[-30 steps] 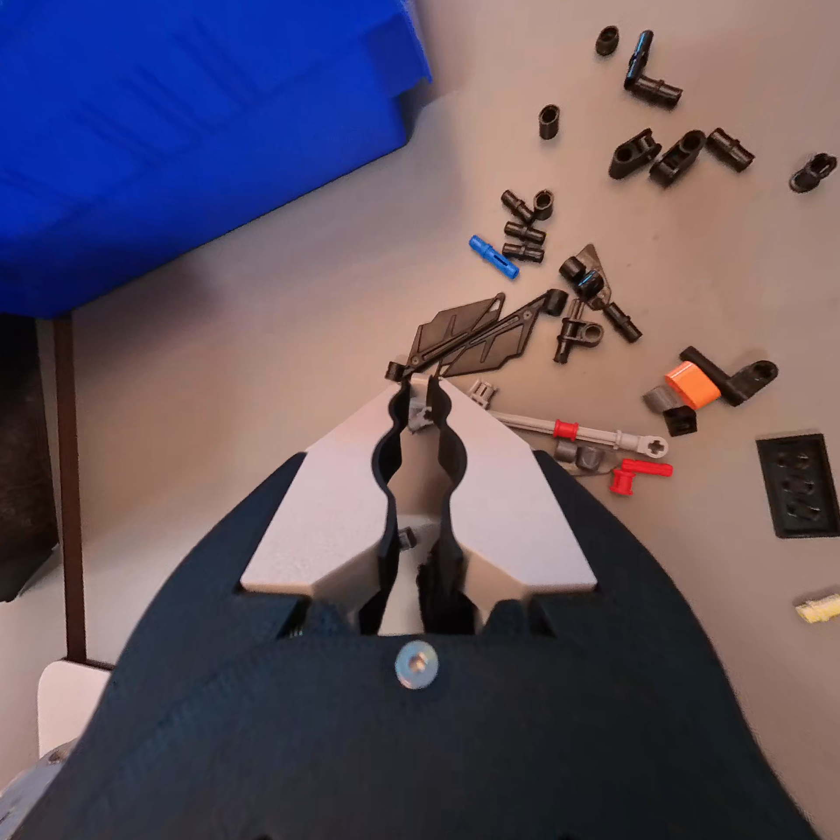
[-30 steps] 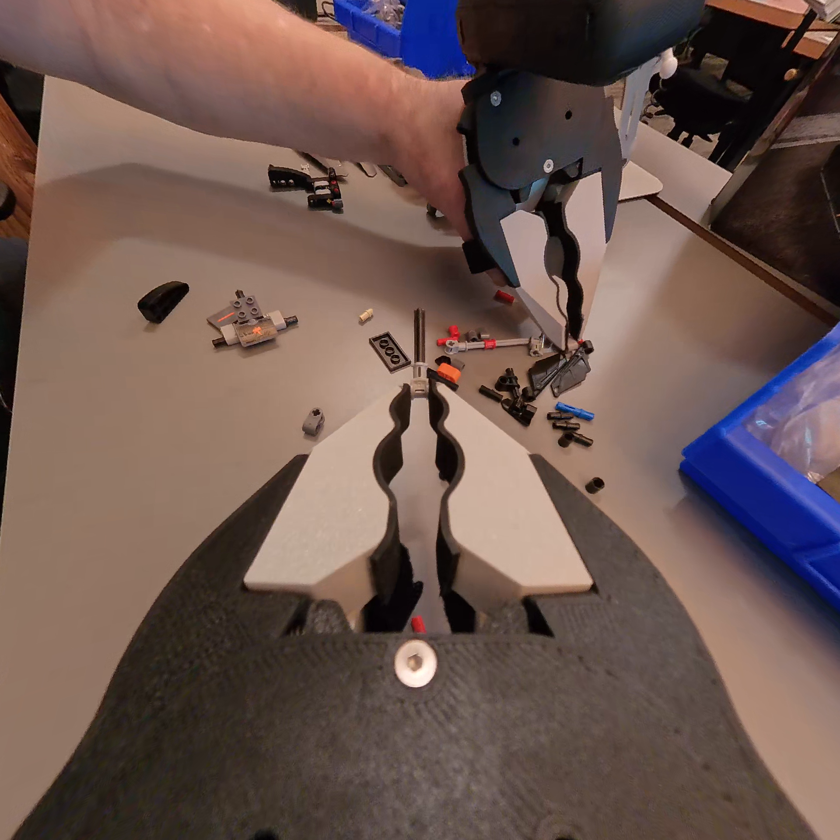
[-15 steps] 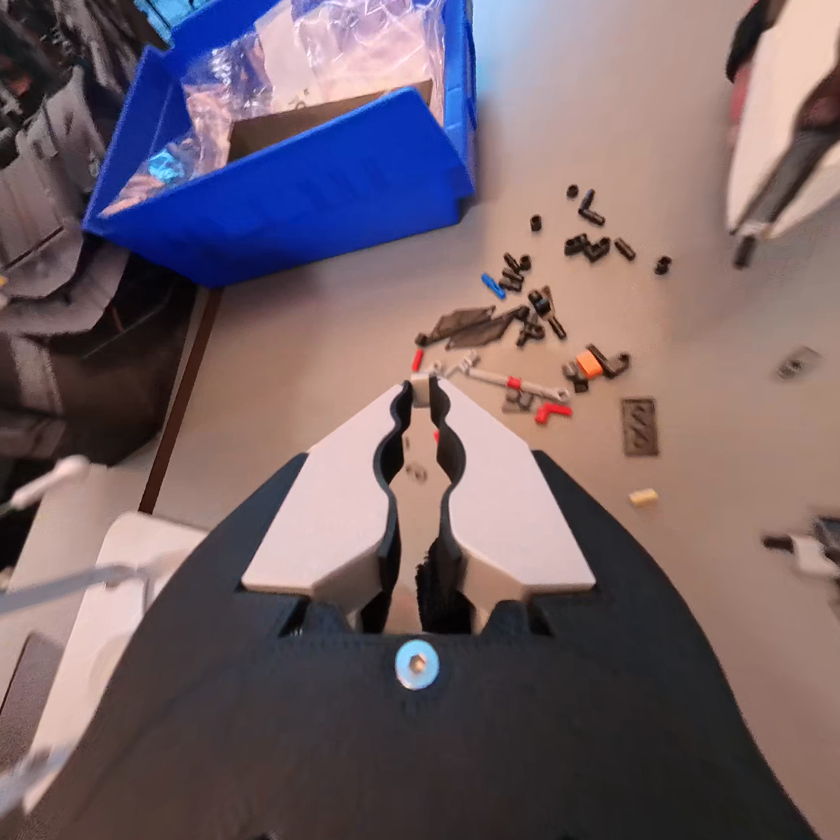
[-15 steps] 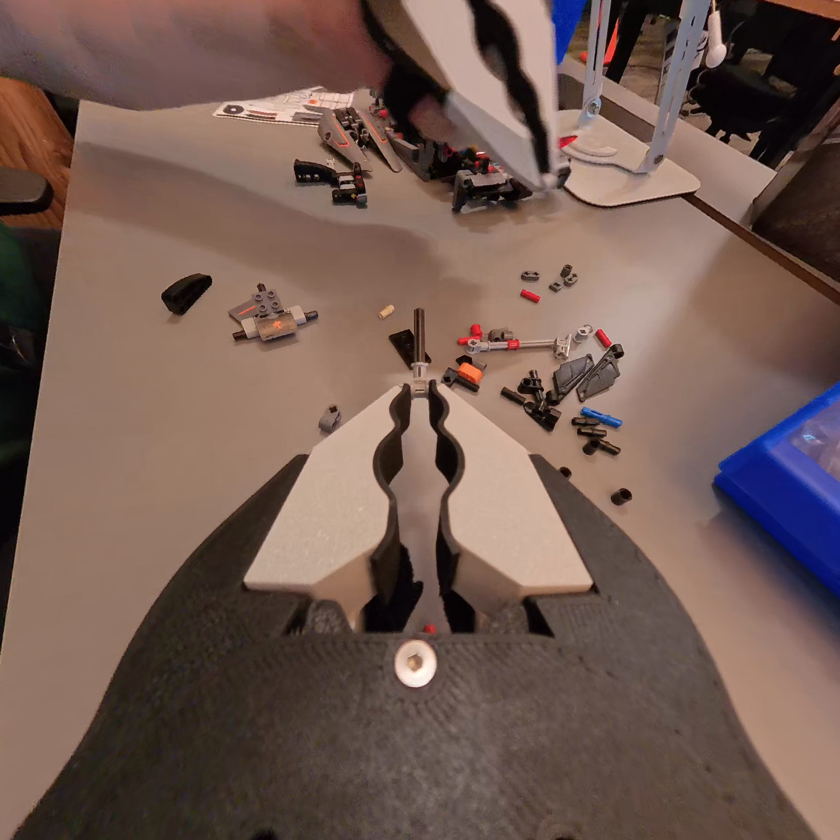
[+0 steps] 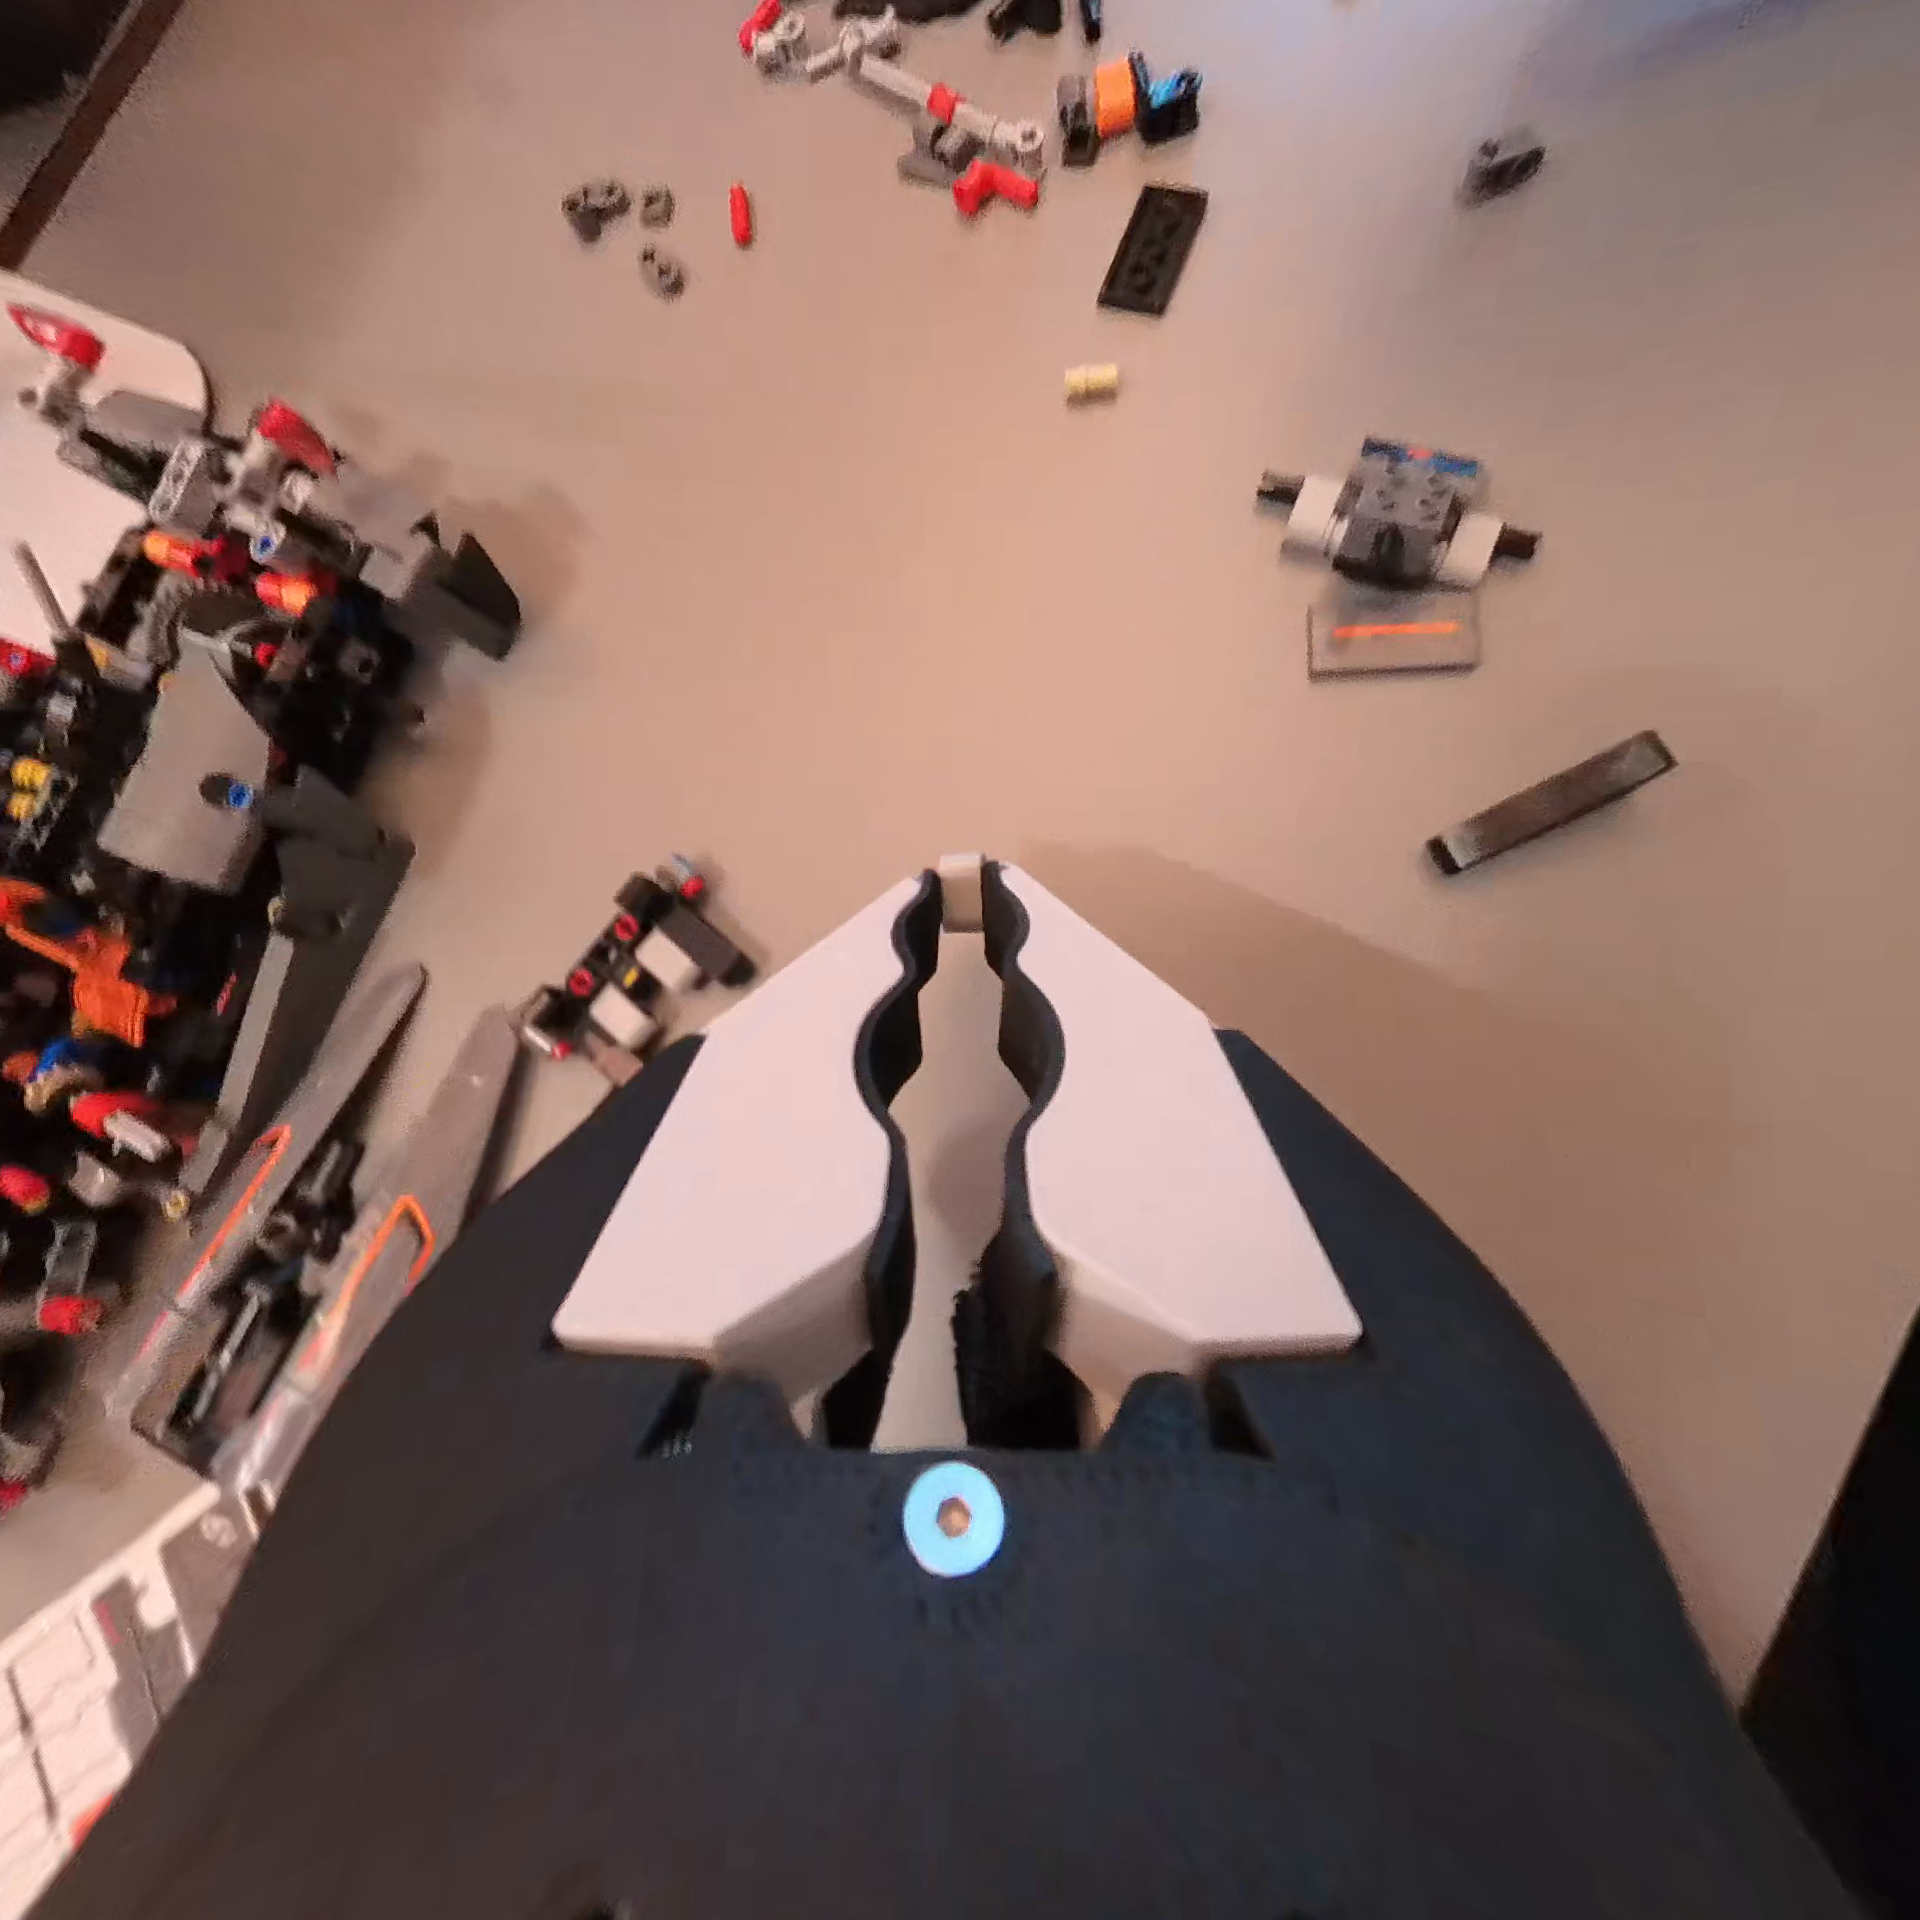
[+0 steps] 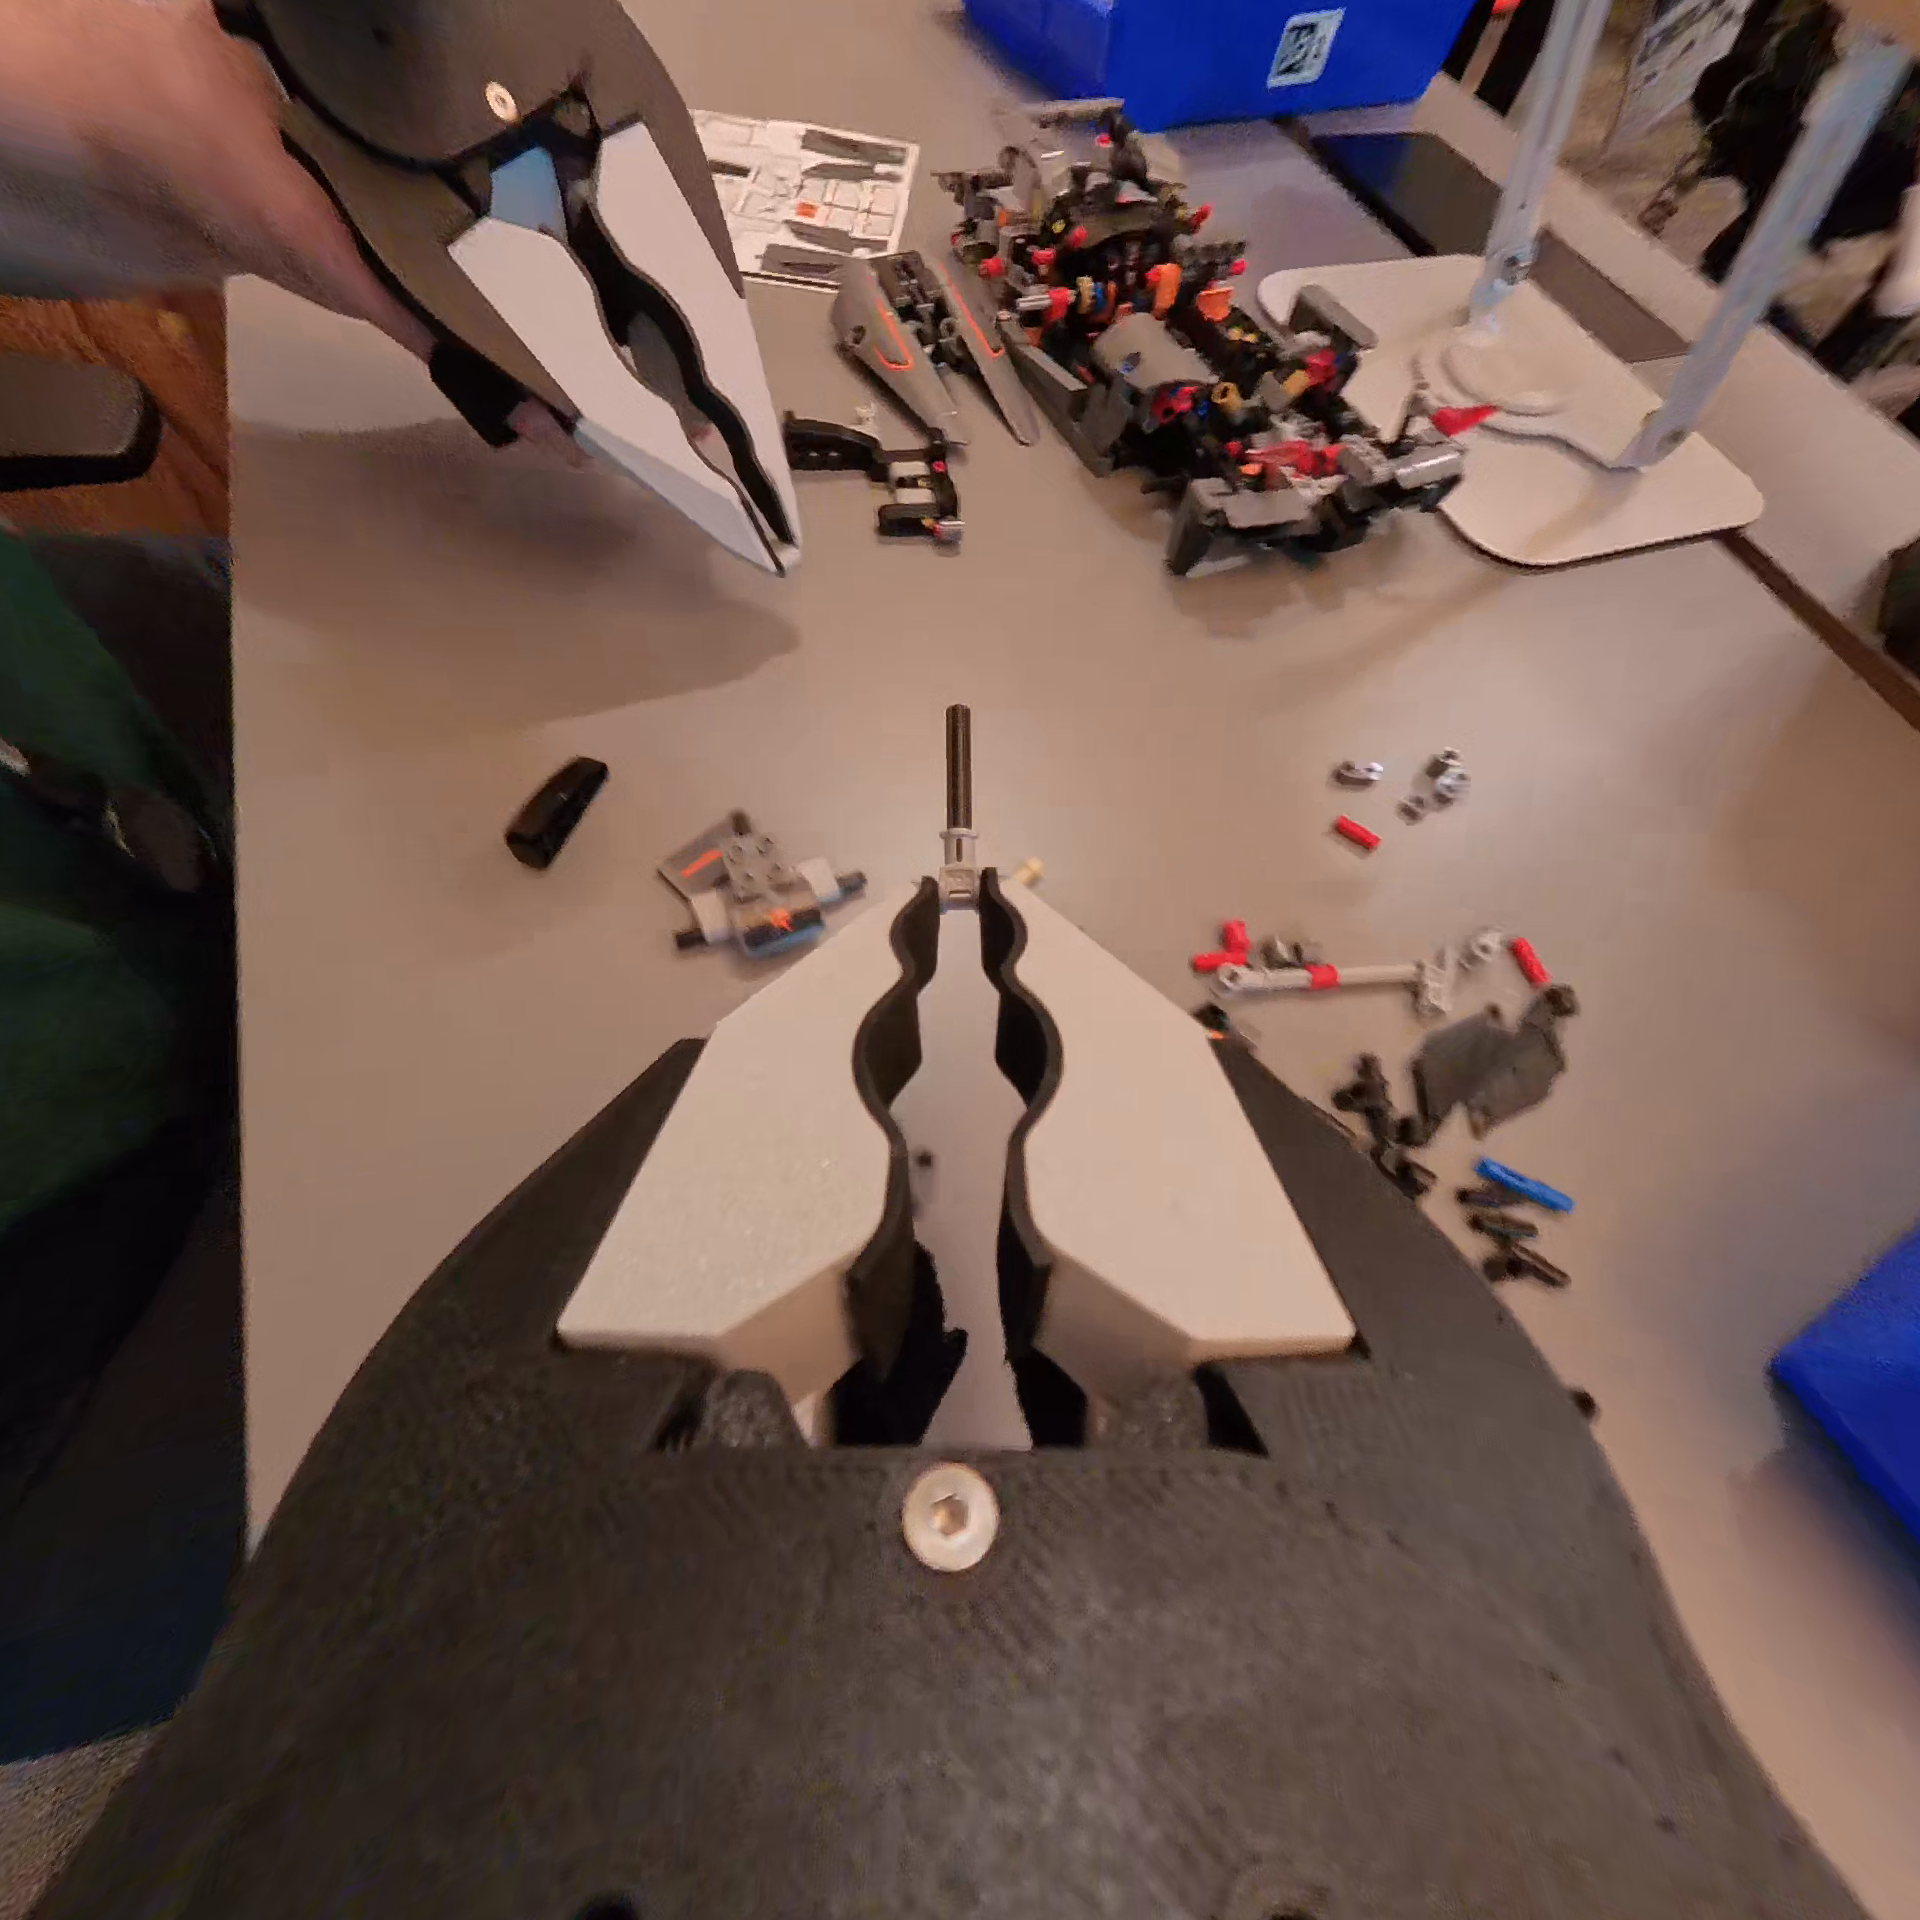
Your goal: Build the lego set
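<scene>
Right wrist view shows the black axle (image 6: 957,767) with its grey connector pinched in the right gripper (image 6: 957,894) above the table (image 6: 1039,665); the left gripper (image 5: 961,894) clamps a small grey piece (image 5: 961,878). Bringing them together squarely, near the half-built car (image 6: 1174,353), should help.

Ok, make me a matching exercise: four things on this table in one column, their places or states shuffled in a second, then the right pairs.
Things
1. black axle
2. small light grey piece
3. half-built car
4. black curved piece

Places or states
A. lying loose on the table, left of the right gripper's tips
B. held in the right gripper, pointing forward
C. pinched at the left gripper's tips
D. far side, beside the white stand base

Pairs: 1-B, 2-C, 3-D, 4-A
</scene>
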